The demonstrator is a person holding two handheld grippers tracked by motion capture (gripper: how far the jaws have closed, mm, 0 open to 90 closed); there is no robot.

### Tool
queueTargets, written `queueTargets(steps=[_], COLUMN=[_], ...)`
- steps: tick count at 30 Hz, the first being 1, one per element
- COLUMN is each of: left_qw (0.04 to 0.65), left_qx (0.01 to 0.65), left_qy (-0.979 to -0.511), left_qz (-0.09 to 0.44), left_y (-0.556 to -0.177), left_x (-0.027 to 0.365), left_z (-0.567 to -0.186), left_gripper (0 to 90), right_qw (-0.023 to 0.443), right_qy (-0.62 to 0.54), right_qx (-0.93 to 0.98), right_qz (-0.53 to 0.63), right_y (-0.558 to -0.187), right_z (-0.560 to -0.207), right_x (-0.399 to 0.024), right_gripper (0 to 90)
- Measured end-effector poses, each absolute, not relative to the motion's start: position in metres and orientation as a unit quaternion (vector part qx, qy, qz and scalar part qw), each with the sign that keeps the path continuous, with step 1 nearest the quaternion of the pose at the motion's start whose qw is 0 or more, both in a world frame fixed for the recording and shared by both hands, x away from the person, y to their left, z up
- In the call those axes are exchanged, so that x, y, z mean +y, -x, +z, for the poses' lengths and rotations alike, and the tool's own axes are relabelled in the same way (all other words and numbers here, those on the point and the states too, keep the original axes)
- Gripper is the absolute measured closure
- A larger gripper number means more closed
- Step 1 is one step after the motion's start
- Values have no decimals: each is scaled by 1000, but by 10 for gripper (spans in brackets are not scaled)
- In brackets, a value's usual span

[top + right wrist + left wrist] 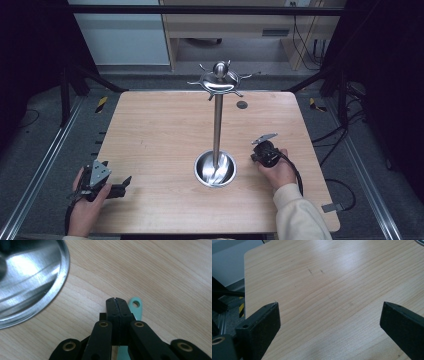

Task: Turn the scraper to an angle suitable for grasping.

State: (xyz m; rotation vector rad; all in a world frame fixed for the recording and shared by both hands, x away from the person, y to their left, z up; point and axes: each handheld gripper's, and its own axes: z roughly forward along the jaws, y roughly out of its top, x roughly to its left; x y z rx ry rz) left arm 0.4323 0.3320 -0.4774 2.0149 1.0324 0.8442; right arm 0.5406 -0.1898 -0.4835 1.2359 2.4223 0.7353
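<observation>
A steel rack stands mid-table: a round dish base (215, 172), an upright pole (217, 125) and a crown of hooks (220, 82) with nothing hanging from them. My right gripper (257, 156) is just right of the base, its tips down at the table. In the right gripper view its jaws (116, 301) are shut, pad against pad. A mint-green flat handle with a hole (136, 305) lies under them and pokes out to the right; I cannot tell whether it is pinched. The base rim (63, 272) is close by at the left. My left gripper (122, 186) rests at the near left corner, open (329, 307) over bare wood.
The wooden table (160, 135) has rounded corners and a small dark round mark (242, 104) at the back right. Black frame bars and floor rails run along both sides, with cables on the floor at the right. A desk stands behind the table.
</observation>
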Motion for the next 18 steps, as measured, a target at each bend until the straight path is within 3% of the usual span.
queueTargets(steps=[18], left_qw=[347], left_qx=[398], left_qy=[-786], left_qz=[321], left_y=[-430], left_x=[330], left_z=[-479], left_gripper=[29], right_qw=[169], right_qy=[-483], right_qx=[820], right_qz=[257], right_y=[-542], right_z=[-478], right_x=[-214], right_gripper=[886])
